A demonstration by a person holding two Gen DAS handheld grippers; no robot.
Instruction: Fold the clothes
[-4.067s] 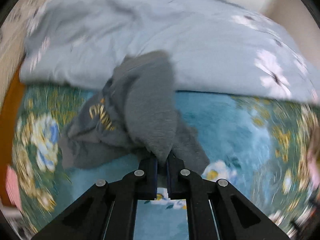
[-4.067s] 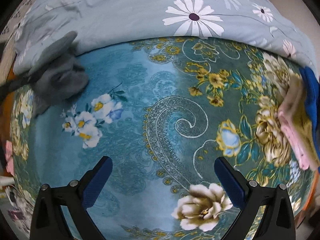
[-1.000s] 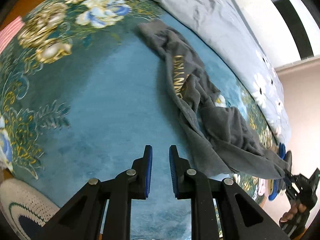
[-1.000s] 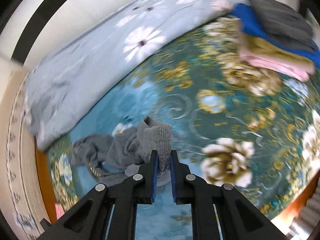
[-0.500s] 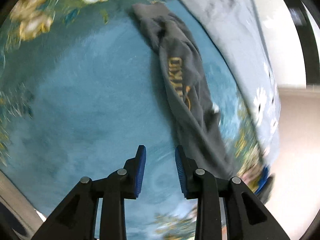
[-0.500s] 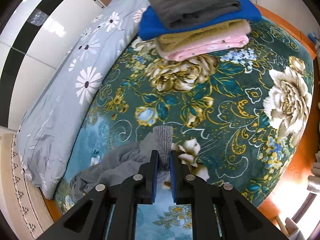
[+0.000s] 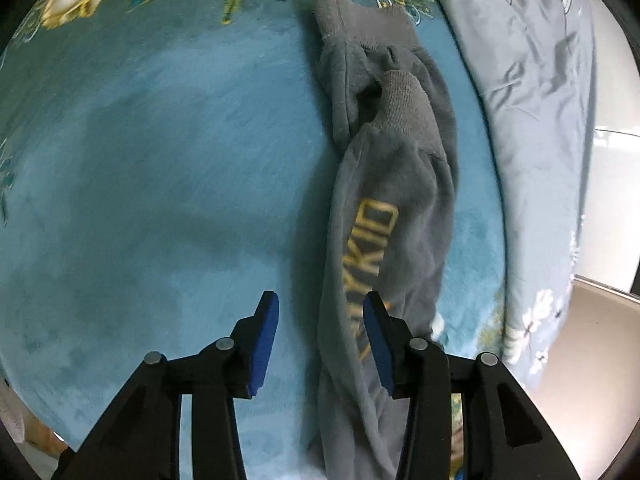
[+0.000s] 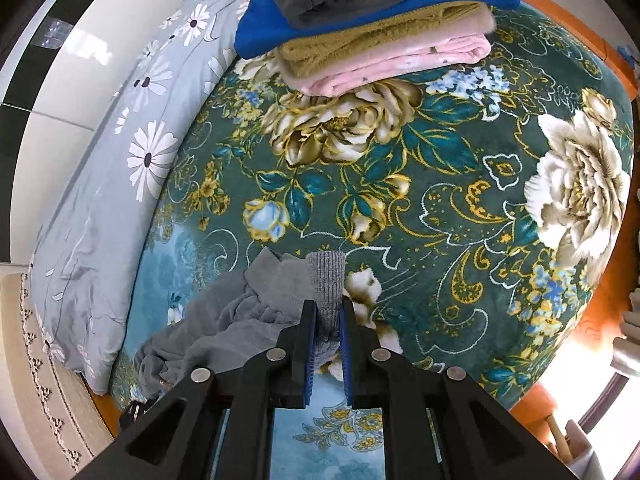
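A grey garment (image 7: pixel 384 200) with yellow lettering lies stretched in a long strip on the teal floral blanket (image 7: pixel 160 160). My left gripper (image 7: pixel 320 304) hovers low over its near part, jaws opening. The cloth's left edge lies between the blue pads, close to the right one, and nothing presses on it. In the right wrist view the same garment (image 8: pixel 240 320) trails off to the lower left. My right gripper (image 8: pixel 328 312) is shut on its ribbed cuff (image 8: pixel 326 276), which sticks up between the fingers.
A stack of folded clothes (image 8: pixel 380 20) in grey, blue, tan and pink sits at the blanket's far end. A pale blue daisy duvet (image 8: pixel 120 160) runs along one side, next to the garment (image 7: pixel 540 120). An orange wooden bed edge (image 8: pixel 580 20) borders the blanket.
The left gripper has dropped towards the garment and rolled, and its jaws have spread. The right gripper has drawn the cuff away, so the garment now lies pulled out straight.
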